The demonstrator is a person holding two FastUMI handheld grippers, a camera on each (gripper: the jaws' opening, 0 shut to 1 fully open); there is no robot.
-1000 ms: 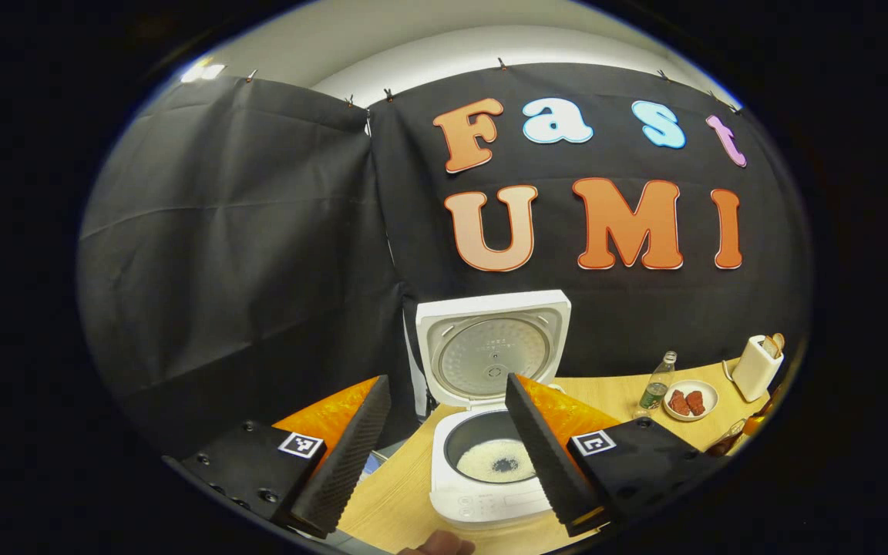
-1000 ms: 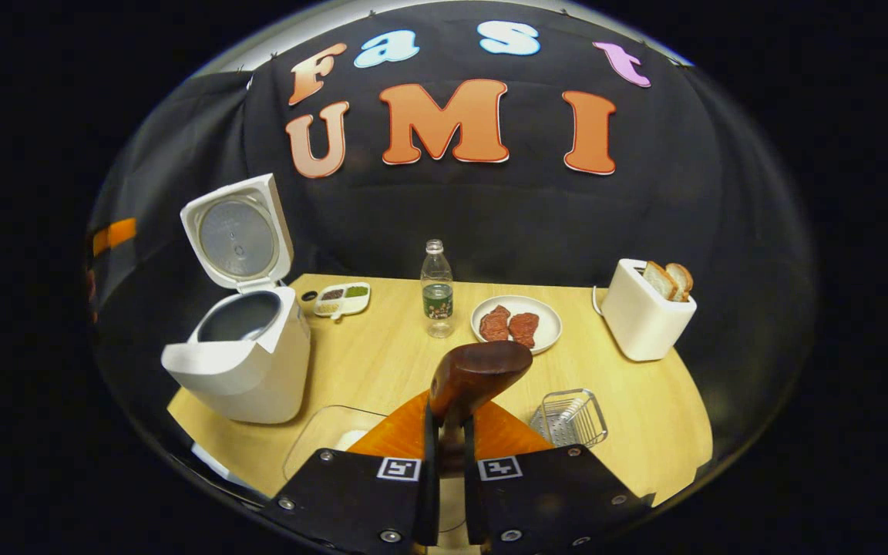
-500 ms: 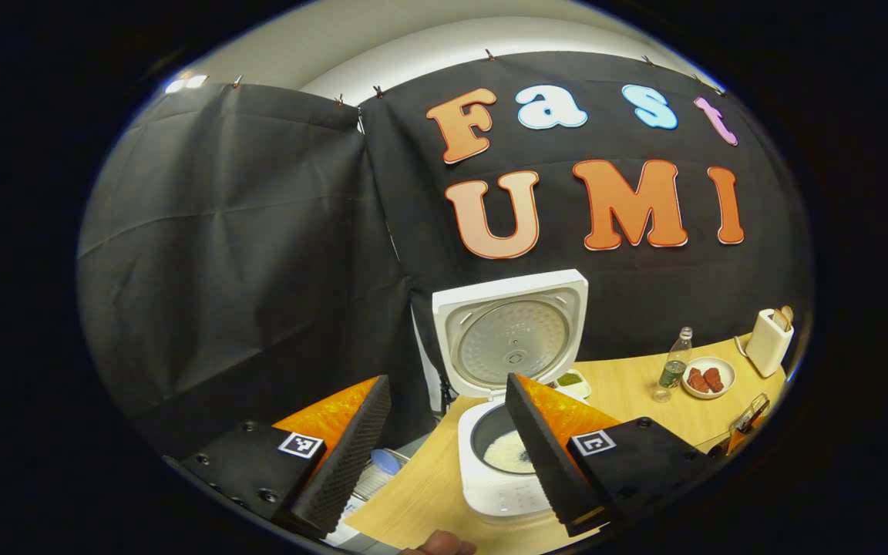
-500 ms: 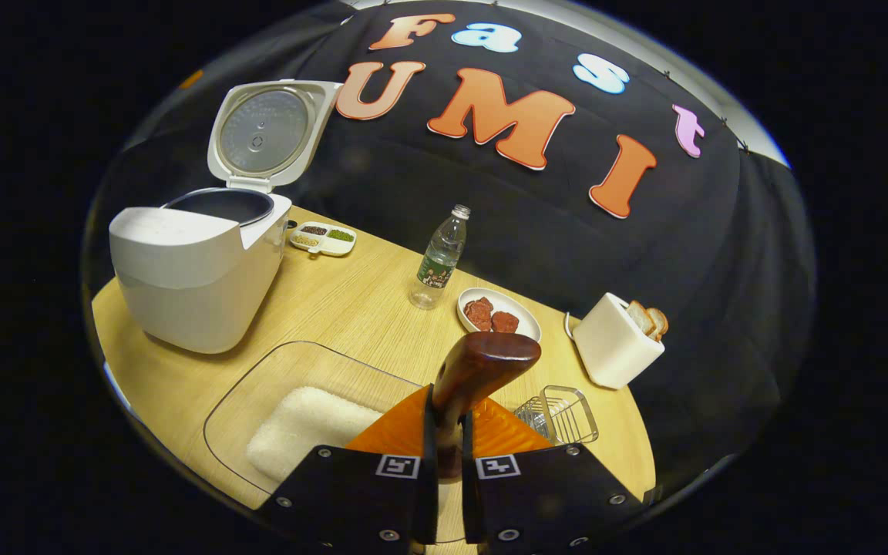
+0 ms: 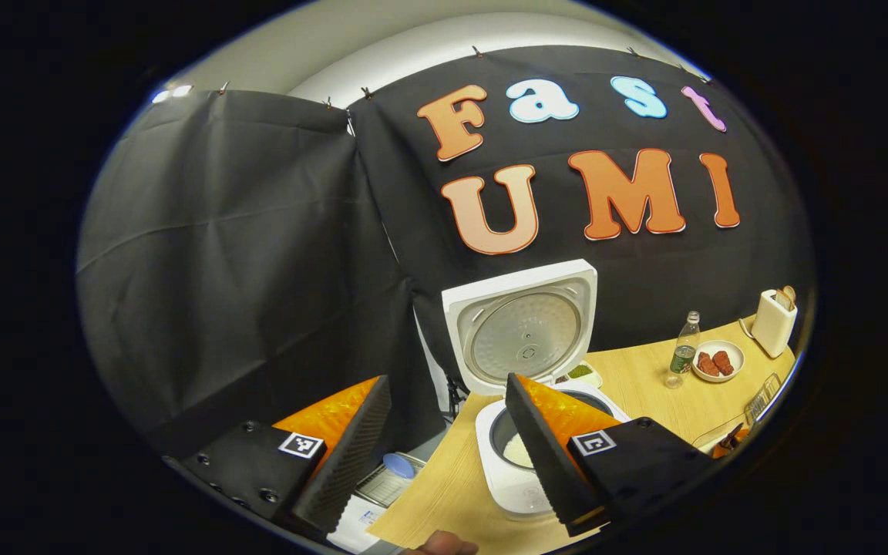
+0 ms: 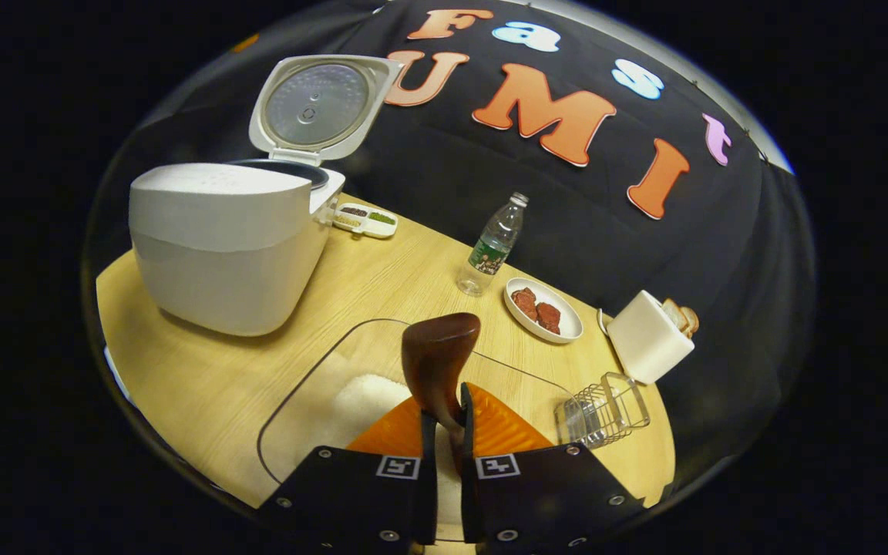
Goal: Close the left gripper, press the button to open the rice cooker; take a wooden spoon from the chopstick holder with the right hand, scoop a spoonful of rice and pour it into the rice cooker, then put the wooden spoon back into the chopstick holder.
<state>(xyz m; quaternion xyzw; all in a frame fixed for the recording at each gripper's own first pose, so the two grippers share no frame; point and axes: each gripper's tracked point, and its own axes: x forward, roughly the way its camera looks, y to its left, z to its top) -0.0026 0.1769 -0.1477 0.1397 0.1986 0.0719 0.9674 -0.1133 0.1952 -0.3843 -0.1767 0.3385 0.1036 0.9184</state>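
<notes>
The white rice cooker (image 6: 228,239) stands at the table's left with its lid (image 6: 313,104) raised. In the left gripper view the cooker's pot (image 5: 517,447) holds some white rice. My right gripper (image 6: 444,420) is shut on the handle of a dark wooden spoon (image 6: 438,354). The spoon's bowl points forward above a clear container (image 6: 313,385) with a heap of rice (image 6: 367,397). A wire chopstick holder (image 6: 606,408) sits to the right of the container. My left gripper (image 5: 445,381) hangs open to the left of the cooker, nothing between its fingers.
On the wooden table (image 6: 398,285) stand a water bottle (image 6: 494,243), a plate of red meat (image 6: 543,308), a white toaster with bread (image 6: 648,335) and a small divided dish (image 6: 365,220) behind the cooker. A fingertip (image 5: 440,544) shows at the bottom edge.
My right gripper has carried the spoon down and closer over the rice container, which now lies right under it. The left gripper has drifted left, away from the cooker, and stays open.
</notes>
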